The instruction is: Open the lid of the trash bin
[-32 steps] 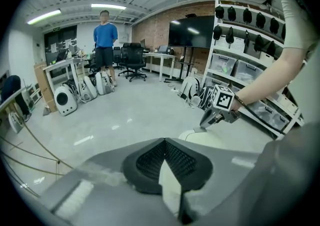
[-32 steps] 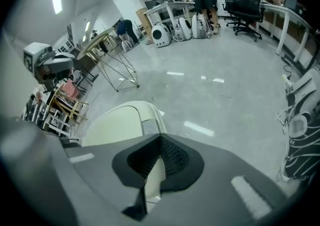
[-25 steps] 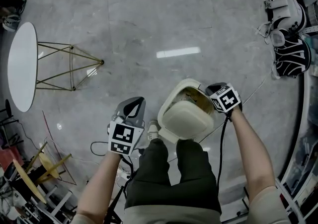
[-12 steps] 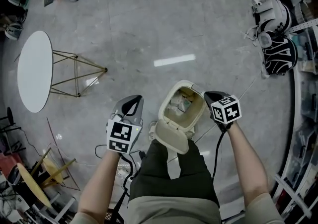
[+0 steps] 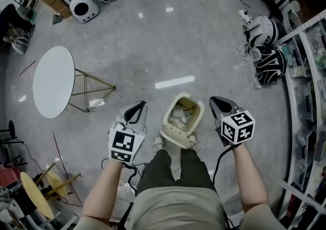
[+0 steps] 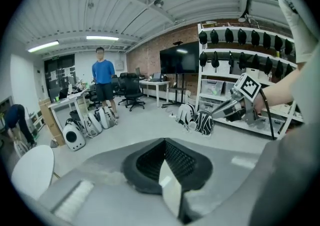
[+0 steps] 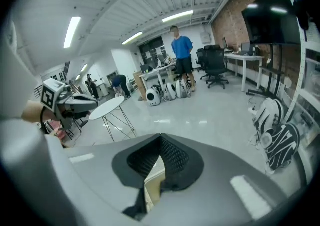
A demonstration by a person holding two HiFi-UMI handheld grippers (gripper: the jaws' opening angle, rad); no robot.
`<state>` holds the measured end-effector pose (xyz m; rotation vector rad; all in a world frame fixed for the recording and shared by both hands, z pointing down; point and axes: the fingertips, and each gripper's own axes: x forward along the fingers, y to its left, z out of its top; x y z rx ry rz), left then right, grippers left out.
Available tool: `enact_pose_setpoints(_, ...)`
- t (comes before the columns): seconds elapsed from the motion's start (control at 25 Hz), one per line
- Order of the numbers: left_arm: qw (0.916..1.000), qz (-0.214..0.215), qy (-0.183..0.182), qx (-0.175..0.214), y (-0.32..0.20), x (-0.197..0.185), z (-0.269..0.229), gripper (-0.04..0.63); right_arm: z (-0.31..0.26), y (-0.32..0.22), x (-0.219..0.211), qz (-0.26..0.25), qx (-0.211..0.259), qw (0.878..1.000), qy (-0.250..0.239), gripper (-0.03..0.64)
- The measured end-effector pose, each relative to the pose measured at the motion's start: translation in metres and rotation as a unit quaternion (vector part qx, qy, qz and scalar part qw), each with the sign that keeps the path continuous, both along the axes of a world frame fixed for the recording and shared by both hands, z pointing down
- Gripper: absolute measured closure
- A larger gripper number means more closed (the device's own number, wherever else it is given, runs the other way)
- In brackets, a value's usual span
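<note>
Bin open, both grippers off it

The trash bin (image 5: 182,116) sat on the floor (image 5: 153,40) with its lid (image 5: 175,139) hanging toward the person's legs (image 5: 175,173). The left gripper (image 5: 137,106) and right gripper (image 5: 217,101) flanked it, not touching, with their jaws pinched together on nothing.

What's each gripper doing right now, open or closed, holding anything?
Left gripper: closed, jaws together, holding nothing.
Right gripper: closed, jaws together, holding nothing.
</note>
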<state>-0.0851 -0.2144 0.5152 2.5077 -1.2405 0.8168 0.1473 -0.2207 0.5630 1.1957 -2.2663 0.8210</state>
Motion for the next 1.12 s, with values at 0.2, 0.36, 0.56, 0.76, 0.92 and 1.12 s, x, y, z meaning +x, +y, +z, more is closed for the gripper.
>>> enact_pose_setpoints(0.2, 0.9981, 0.005, 0.024, 0.056, 0.010, 0.000, -0.090, 0.594, -0.109, 0.015, -0.010, 0.000, 0.082, 0.997, -0.008, 0.614)
enact_pose_setpoints(0.36, 0.9931, 0.003, 0.034, 0.112, 0.018, -0.003, -0.158, 0.594, -0.187, 0.034, -0.016, 0.005, 0.141, 0.990, -0.021, 0.614)
enact_pose_setpoints(0.56, 0.9850, -0.012, 0.068, 0.158, 0.031, -0.006, -0.231, 0.594, -0.269, 0.057, -0.032, 0.003, 0.211, 0.977, -0.034, 0.614)
enact_pose_setpoints(0.76, 0.9740, -0.001, 0.084, 0.211, 0.049, -0.003, -0.288, 0.594, -0.334, 0.078, -0.041, 0.014, 0.267, 0.963, -0.041, 0.614)
enact_pose_setpoints(0.92, 0.9662, 0.014, 0.088, 0.242, 0.066, 0.001, -0.322, 0.594, -0.377, 0.098, -0.047, 0.018, 0.311, 0.949, -0.042, 0.614)
enact_pose_setpoints(1.12, 0.9617, 0.022, 0.087, 0.259, 0.086, -0.001, -0.341, 0.594, -0.408, 0.121, -0.061, 0.008, 0.342, 0.938, -0.061, 0.614)
